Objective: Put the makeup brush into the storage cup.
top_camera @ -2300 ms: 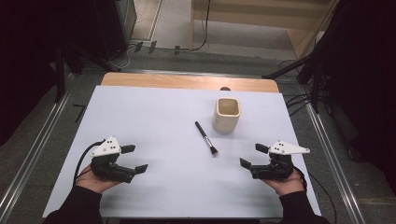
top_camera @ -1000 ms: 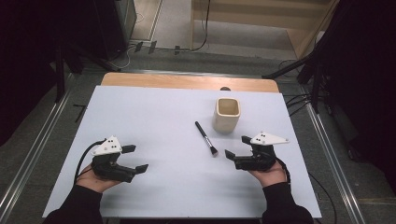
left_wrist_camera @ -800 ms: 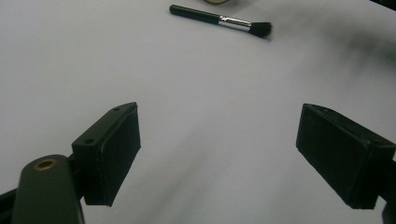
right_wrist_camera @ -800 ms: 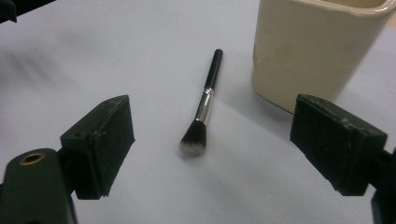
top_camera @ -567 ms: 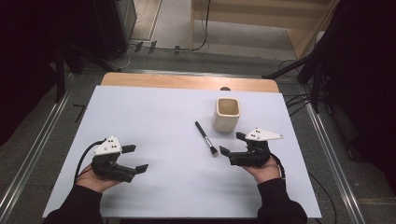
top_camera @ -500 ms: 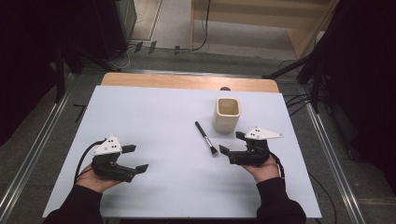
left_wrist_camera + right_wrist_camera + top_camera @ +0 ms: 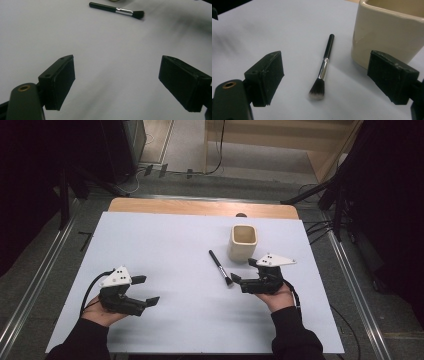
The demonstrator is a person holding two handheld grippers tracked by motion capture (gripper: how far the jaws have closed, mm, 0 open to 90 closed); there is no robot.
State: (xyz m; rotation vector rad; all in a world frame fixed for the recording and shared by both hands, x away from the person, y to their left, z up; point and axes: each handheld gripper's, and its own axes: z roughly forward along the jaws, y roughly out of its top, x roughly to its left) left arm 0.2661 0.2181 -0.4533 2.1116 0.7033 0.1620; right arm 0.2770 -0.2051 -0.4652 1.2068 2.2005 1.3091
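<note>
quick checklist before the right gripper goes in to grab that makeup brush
1. Right gripper open: ok, jaws spread wide.
2. Black-handled makeup brush with silver ferrule lined up between the jaws: ok in the right gripper view.
3. Brush lying flat and free on the white table: ok.
4. Gap to the cream square ceramic cup: not ok, one jaw sits close in front of its wall.
5. Left gripper out of the way: ok, open, at the table's near left.
6. Contact with the brush: not yet.

We see a white surface (image 7: 165, 245) with a wooden strip (image 7: 200, 208) along its far edge, grey floor (image 7: 45, 255) around it, and cables (image 7: 315, 227) trailing at the right
</note>
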